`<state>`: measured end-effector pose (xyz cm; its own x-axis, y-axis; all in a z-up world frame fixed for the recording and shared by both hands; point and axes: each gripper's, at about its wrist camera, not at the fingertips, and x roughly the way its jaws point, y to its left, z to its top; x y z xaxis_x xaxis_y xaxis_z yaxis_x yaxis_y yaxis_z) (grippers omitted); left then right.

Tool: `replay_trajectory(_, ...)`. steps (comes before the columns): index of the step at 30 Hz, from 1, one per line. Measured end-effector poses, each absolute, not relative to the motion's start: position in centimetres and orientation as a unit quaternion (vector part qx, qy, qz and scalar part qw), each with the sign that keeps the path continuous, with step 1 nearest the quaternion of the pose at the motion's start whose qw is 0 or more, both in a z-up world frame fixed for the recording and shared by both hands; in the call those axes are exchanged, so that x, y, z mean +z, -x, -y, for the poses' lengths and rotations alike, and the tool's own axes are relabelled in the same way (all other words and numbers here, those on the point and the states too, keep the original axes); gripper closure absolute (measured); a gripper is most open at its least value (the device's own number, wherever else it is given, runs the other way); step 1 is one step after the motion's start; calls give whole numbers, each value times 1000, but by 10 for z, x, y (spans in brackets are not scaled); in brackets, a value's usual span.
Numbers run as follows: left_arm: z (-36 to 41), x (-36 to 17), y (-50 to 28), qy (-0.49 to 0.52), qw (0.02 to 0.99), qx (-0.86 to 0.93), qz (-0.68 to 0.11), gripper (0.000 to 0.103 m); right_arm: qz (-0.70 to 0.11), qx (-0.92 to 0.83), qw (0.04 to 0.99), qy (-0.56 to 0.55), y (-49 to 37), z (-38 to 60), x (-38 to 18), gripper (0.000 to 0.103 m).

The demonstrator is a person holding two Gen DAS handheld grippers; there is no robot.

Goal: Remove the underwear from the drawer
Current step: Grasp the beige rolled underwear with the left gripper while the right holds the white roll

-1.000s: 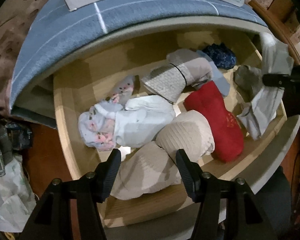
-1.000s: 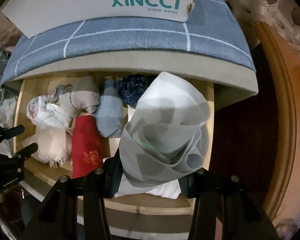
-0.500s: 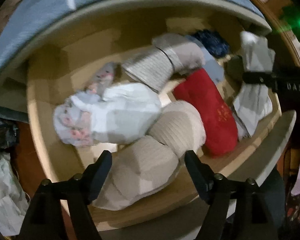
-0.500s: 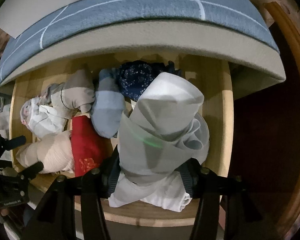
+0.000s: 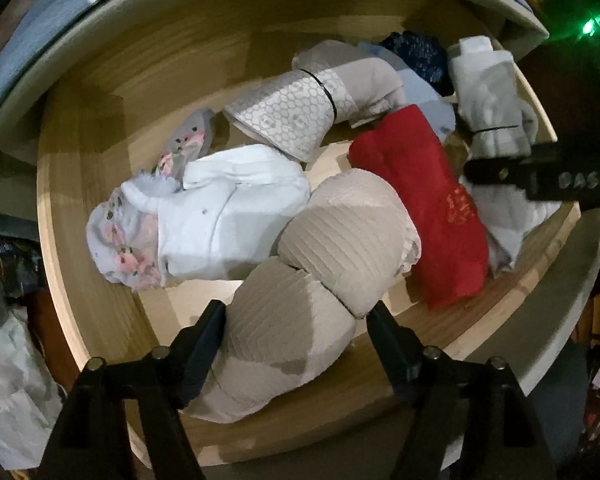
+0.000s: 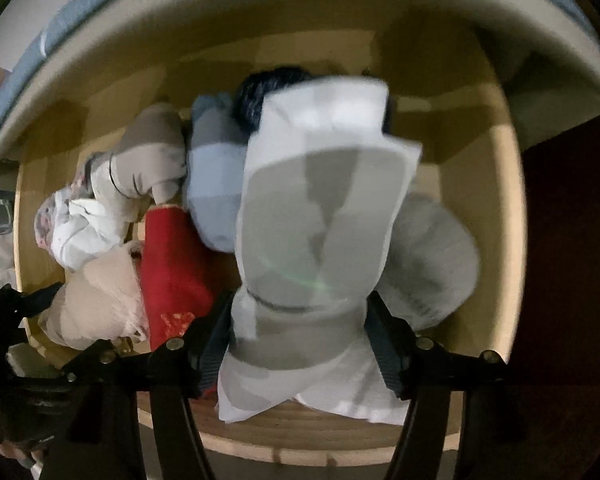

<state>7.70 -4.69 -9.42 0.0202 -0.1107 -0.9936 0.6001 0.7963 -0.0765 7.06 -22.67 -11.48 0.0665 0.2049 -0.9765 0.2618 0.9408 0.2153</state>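
Note:
An open wooden drawer (image 5: 116, 140) holds several rolled underwear pieces. My left gripper (image 5: 296, 320) points down over a beige ribbed roll (image 5: 340, 240), jaws wide open on either side of its near end, not pressing it. Beside that roll lie a red roll (image 5: 420, 208), a white roll (image 5: 228, 216) and a grey patterned roll (image 5: 292, 120). My right gripper (image 6: 300, 332) has a grey-white underwear piece (image 6: 316, 220) standing between its fingers. Its jaws are opening, and the cloth still touches both pads. This piece stands at the drawer's right end (image 5: 488, 116).
A floral piece (image 5: 128, 248), a light blue roll (image 6: 216, 184) and a dark blue one (image 5: 416, 56) also lie in the drawer. A blue-grey padded edge (image 5: 40, 40) overhangs the drawer's back. Loose cloth lies on the floor at the left (image 5: 8, 380).
Both grippers have sunk closer to the drawer. The left jaws have spread wider over the beige roll. The right jaws have widened around the grey-white piece, which has come down with them.

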Motion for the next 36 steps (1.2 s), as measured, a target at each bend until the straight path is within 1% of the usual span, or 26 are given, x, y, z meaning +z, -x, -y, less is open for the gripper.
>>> replay_trajectory(4,39,-93,-74,-168,696,-255,-650,36,-685,-18,705,-181,-65,225,-125,43)
replay_trajectory(8,31,-90,-68,-150,705,-251,-646,38,-671,-21,719,-179,-62,224,-129,54)
replay_trajectory(11,28,-90,-65,-141,710,-246,-645,39,-654,-29,740,-155,-55,227,-120,57)
replay_trajectory(16,21,-84,-56,-130,717,-237,-642,40,-633,-55,766,-102,-51,223,-104,58)
replay_trajectory(24,12,-74,-48,-106,723,-232,-642,44,-629,-62,773,-55,-42,212,-111,59)
replay_trajectory(30,-4,-59,-54,-60,721,-232,-650,46,-623,-57,777,-72,-35,210,-114,59)
replay_trajectory(36,-8,-40,-55,-46,730,-230,-642,49,-623,-52,776,-81,-29,215,-119,59)
